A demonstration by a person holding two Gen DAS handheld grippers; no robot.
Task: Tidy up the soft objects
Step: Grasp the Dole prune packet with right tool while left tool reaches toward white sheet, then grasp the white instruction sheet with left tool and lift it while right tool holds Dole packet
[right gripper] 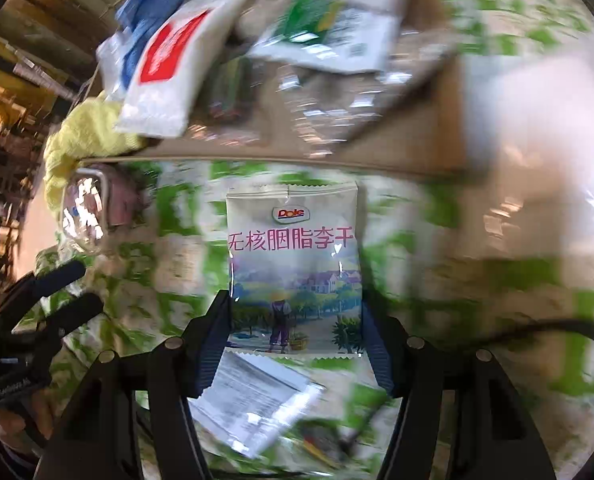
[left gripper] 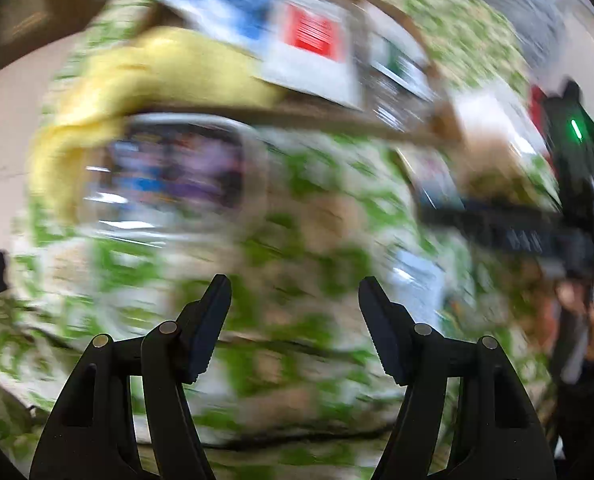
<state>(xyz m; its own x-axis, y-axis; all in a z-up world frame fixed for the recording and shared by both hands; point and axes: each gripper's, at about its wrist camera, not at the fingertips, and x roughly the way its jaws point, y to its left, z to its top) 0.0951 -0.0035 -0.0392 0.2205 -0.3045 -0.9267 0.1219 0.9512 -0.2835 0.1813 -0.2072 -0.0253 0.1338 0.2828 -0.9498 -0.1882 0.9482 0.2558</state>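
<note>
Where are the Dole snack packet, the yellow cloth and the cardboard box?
Dole snack packet (right gripper: 293,264): right wrist view, middle of its printed front.
Yellow cloth (right gripper: 87,130): right wrist view, its bunched middle.
Cardboard box (right gripper: 409,140): right wrist view, its bare front wall.

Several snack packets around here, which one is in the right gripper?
The Dole prune packet with the farm picture, upright between the right gripper fingers. The red-label packet and green-label packet lie in the cardboard box.
</note>
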